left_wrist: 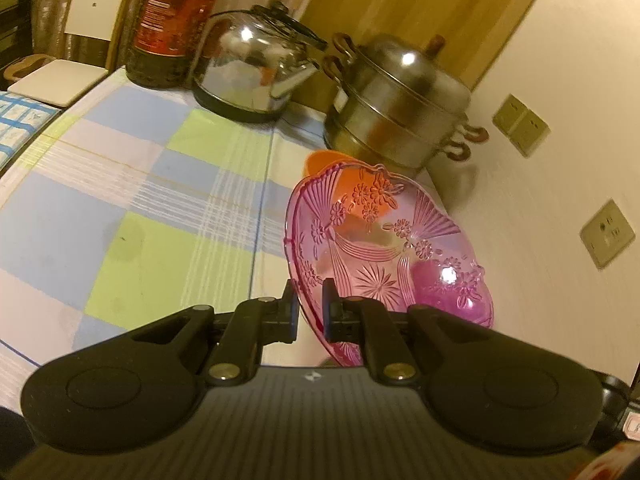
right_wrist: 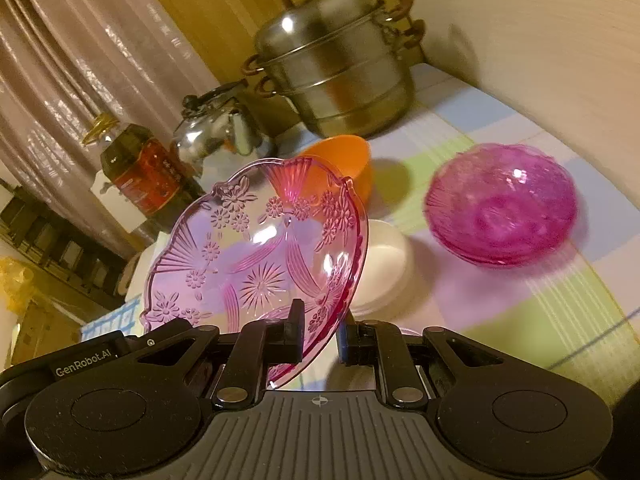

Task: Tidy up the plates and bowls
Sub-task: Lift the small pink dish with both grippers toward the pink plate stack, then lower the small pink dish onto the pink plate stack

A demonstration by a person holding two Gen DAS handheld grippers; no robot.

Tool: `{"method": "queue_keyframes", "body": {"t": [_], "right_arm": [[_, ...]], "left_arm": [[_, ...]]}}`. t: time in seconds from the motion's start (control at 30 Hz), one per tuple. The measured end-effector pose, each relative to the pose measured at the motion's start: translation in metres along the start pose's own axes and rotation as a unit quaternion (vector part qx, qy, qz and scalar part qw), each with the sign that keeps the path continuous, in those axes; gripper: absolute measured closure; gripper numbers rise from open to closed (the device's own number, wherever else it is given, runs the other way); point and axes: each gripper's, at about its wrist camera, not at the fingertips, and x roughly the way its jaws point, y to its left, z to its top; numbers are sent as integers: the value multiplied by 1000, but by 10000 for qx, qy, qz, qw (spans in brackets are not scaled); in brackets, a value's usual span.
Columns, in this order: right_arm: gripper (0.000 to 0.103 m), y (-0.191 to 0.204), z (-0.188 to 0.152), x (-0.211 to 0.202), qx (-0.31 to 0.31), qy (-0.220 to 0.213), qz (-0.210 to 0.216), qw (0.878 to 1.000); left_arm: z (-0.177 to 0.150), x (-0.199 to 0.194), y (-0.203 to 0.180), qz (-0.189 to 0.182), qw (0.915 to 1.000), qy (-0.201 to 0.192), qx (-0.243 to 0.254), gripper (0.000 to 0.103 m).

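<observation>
My left gripper [left_wrist: 310, 314] is shut on the rim of a clear pink patterned plate [left_wrist: 384, 240], held tilted on edge above the table. An orange bowl [left_wrist: 320, 162] shows behind it. My right gripper [right_wrist: 320, 334] is shut on the rim of another clear pink patterned plate [right_wrist: 248, 256], also tilted up. Beyond it in the right wrist view sit the orange bowl [right_wrist: 348, 160], a white bowl [right_wrist: 384, 264] and a stack of magenta plates [right_wrist: 500, 204] lying upside down on the checked tablecloth [right_wrist: 560, 312].
A steel steamer pot [left_wrist: 400, 100] stands at the back by the wall, a steel kettle [left_wrist: 256, 68] to its left, then a dark oil bottle [left_wrist: 172, 24]. The checked tablecloth [left_wrist: 120, 200] stretches left. Wall sockets [left_wrist: 606, 234] are at right.
</observation>
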Motion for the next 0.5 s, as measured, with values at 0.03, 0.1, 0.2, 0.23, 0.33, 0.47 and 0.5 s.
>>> {"method": "queue_keyframes", "body": {"t": [0.03, 0.1, 0.2, 0.23, 0.33, 0.47, 0.5], "right_arm": [[87, -2, -1, -2, 16, -2, -14, 10000], [87, -9, -4, -9, 55, -38, -48, 10000], [87, -18, -5, -16, 112, -65, -92, 9999], [87, -21, -6, -19, 129, -77, -106, 9998], [87, -28, -8, -25, 188, -107, -154, 9996], [87, -39, -9, -31, 277, -117, -205, 9993], [87, -41, -9, -32, 283, -128, -223, 9993]], "left_arm": [[-3, 0, -3, -16, 10000, 22, 36, 93], [-7, 0, -8, -51, 9999, 64, 91, 93], [-13, -1, -16, -103, 9997, 116, 180, 93], [-14, 0, -18, -119, 9996, 130, 204, 93], [-17, 0, -26, -166, 9993, 171, 293, 93], [-22, 2, -36, -218, 9987, 237, 396, 92], [-24, 3, -39, -235, 9985, 257, 416, 92]]}}
